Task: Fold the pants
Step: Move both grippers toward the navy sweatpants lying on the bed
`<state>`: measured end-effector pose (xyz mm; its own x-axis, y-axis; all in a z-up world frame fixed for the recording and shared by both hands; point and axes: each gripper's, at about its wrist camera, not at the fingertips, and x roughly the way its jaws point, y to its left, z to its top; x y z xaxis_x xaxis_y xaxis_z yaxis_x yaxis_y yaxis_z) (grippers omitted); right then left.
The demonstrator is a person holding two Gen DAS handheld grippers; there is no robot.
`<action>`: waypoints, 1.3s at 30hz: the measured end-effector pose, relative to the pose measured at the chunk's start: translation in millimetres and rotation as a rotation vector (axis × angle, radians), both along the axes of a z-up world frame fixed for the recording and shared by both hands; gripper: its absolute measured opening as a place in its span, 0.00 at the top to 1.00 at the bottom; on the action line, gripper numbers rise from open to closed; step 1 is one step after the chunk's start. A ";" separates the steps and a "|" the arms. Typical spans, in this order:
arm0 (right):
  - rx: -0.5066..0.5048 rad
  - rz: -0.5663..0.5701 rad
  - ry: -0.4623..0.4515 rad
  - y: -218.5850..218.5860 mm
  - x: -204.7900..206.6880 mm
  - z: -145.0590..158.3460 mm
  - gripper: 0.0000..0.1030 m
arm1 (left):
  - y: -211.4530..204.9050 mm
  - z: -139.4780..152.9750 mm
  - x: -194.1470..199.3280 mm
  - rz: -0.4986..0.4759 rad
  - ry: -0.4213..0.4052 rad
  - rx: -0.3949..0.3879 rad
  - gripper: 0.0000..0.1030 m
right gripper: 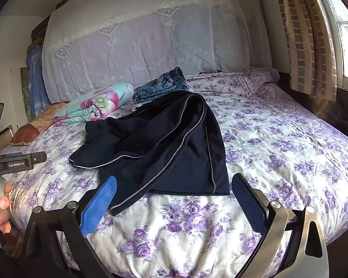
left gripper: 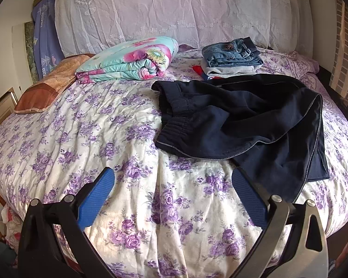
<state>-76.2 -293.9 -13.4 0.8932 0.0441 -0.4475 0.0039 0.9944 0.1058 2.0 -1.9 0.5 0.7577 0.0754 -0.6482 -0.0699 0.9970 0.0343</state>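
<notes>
Dark navy pants [left gripper: 250, 125] with thin grey piping lie crumpled on the purple-flowered bedspread [left gripper: 85, 129], waistband to the left, legs doubled over to the right. They also show in the right wrist view [right gripper: 164, 143]. My left gripper [left gripper: 174, 176] is open and empty, above the bedspread just in front of and left of the pants. My right gripper [right gripper: 174, 180] is open and empty, its fingers either side of the pants' near leg end. The left gripper's body [right gripper: 16, 159] shows at the left edge of the right wrist view.
A folded floral quilt [left gripper: 132, 60] and a brown pillow [left gripper: 46, 85] lie at the back left. A stack of folded jeans and clothes [left gripper: 232, 56] sits behind the pants. A lace-covered headboard [left gripper: 174, 11] stands behind. Curtains and a window [right gripper: 313, 46] are at right.
</notes>
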 end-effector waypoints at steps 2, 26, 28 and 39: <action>0.002 0.001 0.005 -0.6 -0.1 -0.2 0.03 | -0.1 -0.8 0.9 0.001 0.003 0.000 0.04; -0.023 0.000 0.041 0.3 14.2 -6.1 0.03 | 1.2 -37.4 48.0 0.002 0.107 -0.040 0.04; -0.038 -0.003 0.036 -0.1 16.0 -4.4 0.03 | -4.0 -45.3 70.7 -0.013 0.140 -0.085 0.04; -0.182 0.045 0.008 6.0 44.9 15.0 0.03 | 3.9 -87.8 161.0 0.070 0.283 -0.295 0.39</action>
<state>-31.4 -287.9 1.6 0.8883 0.0017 -0.4592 -0.0413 0.9962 -0.0762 162.9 2.0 -87.3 0.5457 -0.0996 -0.8320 -0.1666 0.9602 -0.2242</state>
